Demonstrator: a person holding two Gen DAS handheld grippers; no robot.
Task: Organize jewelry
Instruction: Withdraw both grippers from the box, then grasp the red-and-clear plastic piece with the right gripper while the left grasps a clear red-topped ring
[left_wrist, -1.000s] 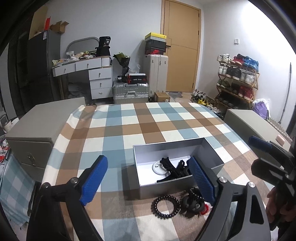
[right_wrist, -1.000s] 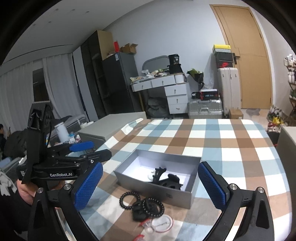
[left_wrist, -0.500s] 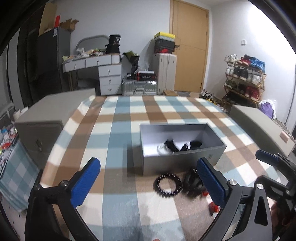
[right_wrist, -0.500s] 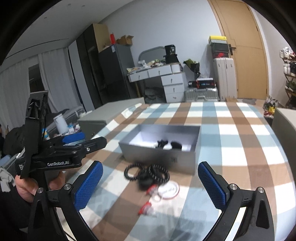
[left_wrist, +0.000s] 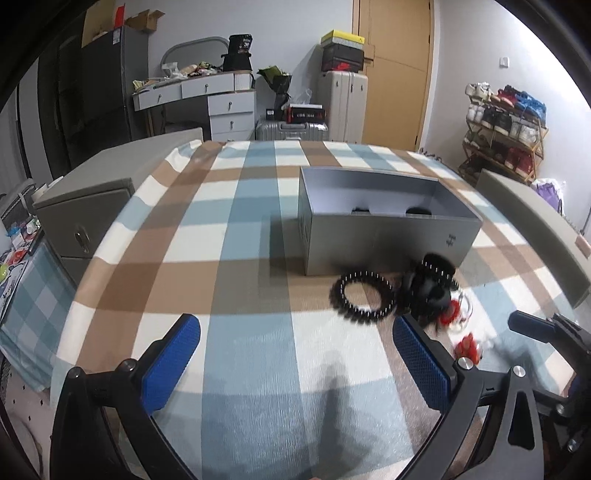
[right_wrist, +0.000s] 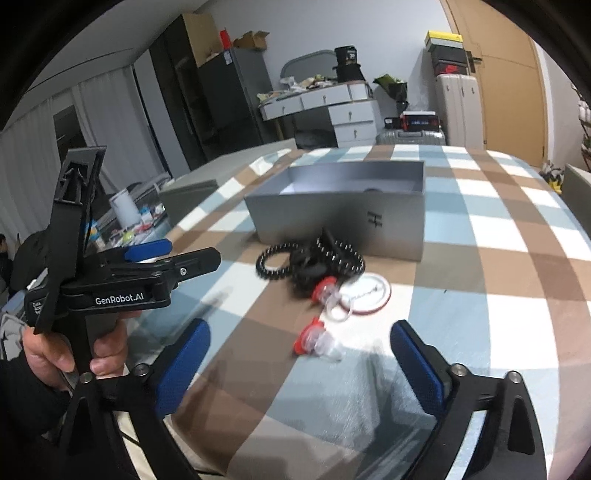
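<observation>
A grey open box stands on the checked cloth, with dark pieces inside that barely show. In front of it lie a black bead bracelet, a heap of black jewelry and red-capped clear pieces. My left gripper is open and empty, low over the cloth, left of the bracelet. My right gripper has its jaws closing. A red-capped clear piece lies on the cloth just ahead of the gap, and neither pad touches it. Past it are the black heap and a red-rimmed white disc.
A person's hand holds the left gripper at the left of the right wrist view. Grey cabinets flank the table on both sides. Drawers, suitcases, a door and a shoe rack stand at the back of the room.
Both grippers have sunk toward the cloth and come nearer the loose jewelry, so the box is seen from lower. The left jaws have spread wider; the right jaws have narrowed a little.
</observation>
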